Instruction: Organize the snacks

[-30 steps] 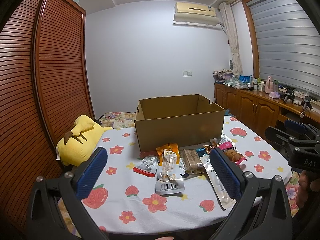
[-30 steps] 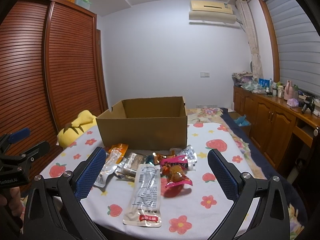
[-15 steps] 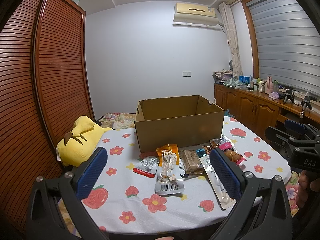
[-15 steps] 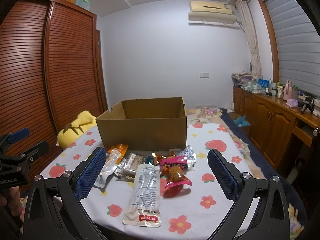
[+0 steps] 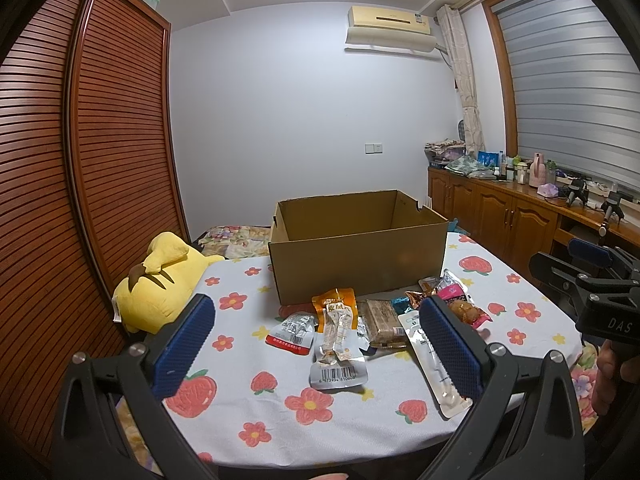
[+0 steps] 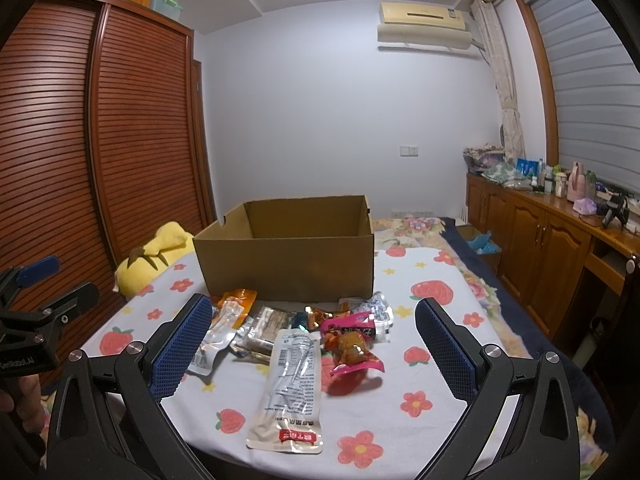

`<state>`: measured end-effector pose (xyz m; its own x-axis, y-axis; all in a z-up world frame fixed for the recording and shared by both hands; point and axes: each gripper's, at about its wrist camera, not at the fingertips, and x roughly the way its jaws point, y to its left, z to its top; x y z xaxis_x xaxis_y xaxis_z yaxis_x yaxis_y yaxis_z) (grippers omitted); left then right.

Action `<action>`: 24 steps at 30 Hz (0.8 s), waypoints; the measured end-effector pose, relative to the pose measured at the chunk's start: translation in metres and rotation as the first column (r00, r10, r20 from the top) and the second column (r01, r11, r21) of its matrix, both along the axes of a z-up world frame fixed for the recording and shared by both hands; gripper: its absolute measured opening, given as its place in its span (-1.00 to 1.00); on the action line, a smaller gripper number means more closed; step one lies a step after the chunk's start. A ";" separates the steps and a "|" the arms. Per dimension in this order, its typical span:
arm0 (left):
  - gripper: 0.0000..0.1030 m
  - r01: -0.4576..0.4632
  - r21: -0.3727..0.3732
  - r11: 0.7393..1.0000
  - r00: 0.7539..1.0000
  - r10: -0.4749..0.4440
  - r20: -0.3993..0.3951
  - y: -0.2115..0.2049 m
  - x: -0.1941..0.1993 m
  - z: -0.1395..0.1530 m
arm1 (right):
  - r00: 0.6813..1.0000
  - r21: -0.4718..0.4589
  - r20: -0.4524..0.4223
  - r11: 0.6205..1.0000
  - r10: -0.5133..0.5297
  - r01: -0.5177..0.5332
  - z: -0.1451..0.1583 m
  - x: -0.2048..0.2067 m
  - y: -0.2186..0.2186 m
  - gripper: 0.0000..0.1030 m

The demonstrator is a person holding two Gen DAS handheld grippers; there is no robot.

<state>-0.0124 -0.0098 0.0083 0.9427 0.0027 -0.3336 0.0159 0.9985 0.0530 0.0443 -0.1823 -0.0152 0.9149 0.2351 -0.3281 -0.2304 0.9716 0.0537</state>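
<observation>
An open cardboard box (image 5: 356, 256) (image 6: 288, 268) stands on the flowered table. In front of it lie several snack packets: an orange pouch (image 5: 335, 300), a clear packet with a barcode (image 5: 338, 356), a brown bar (image 5: 382, 320), a long white pouch (image 6: 292, 376) (image 5: 430, 364) and a pink-wrapped snack (image 6: 352, 346). My left gripper (image 5: 318, 350) is open, held above the near table edge short of the packets. My right gripper (image 6: 314, 344) is open too, with the long pouch and pink snack seen between its fingers but not touched.
A yellow plush toy (image 5: 160, 284) lies at the table's left edge beside the slatted wardrobe doors (image 5: 80, 184). Wooden cabinets (image 5: 512, 216) with bottles run along the right wall. The flowered tablecloth (image 5: 256, 400) is bare near the front edge.
</observation>
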 end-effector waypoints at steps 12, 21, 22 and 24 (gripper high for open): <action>1.00 0.002 0.001 1.000 1.000 -0.002 -0.006 -0.001 -0.001 0.000 | 1.000 0.000 -0.004 1.000 0.002 -0.002 0.002 -0.001 -0.001 1.00; 1.00 0.005 -0.013 1.000 0.998 -0.006 -0.063 0.004 0.010 -0.022 | 0.999 -0.006 -0.044 1.000 0.007 -0.007 -0.009 0.007 0.002 1.00; 1.00 0.006 -0.016 1.000 0.997 -0.008 -0.072 0.005 0.012 -0.025 | 0.999 -0.007 -0.049 1.000 0.010 -0.010 -0.012 0.008 0.002 1.00; 1.00 0.011 -0.022 1.000 0.996 -0.013 -0.090 0.008 0.017 -0.031 | 0.998 -0.012 -0.064 1.000 0.017 -0.018 -0.016 0.011 0.003 1.00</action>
